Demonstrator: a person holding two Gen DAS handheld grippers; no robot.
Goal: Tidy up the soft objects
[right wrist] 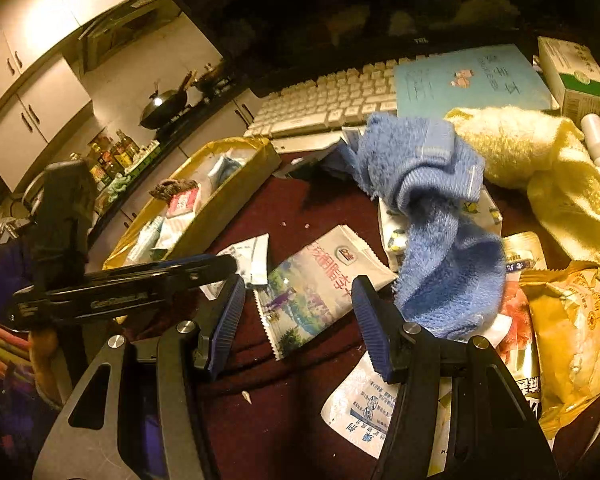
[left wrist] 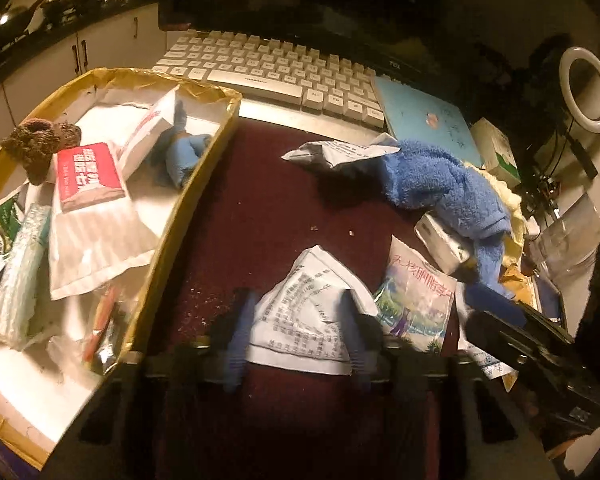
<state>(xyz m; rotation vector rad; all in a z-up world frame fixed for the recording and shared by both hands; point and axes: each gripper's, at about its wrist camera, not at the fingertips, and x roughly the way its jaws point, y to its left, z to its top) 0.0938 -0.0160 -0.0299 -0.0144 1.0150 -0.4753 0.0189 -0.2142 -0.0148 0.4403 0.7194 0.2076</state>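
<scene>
A blue fuzzy sock lies on the dark red tabletop at the right, over a white packet; it shows in the right wrist view too. A yellow fuzzy cloth lies behind it. My left gripper is open, its fingers either side of a white printed sachet on the table. My right gripper is open and empty above a colourful sachet, just left of the sock. A gold-rimmed box at the left holds packets, a blue sock and a brown fuzzy item.
A white keyboard and a monitor stand behind. A light blue booklet, a green-white carton, a ring light and snack bags crowd the right side. A crumpled sachet lies mid-table.
</scene>
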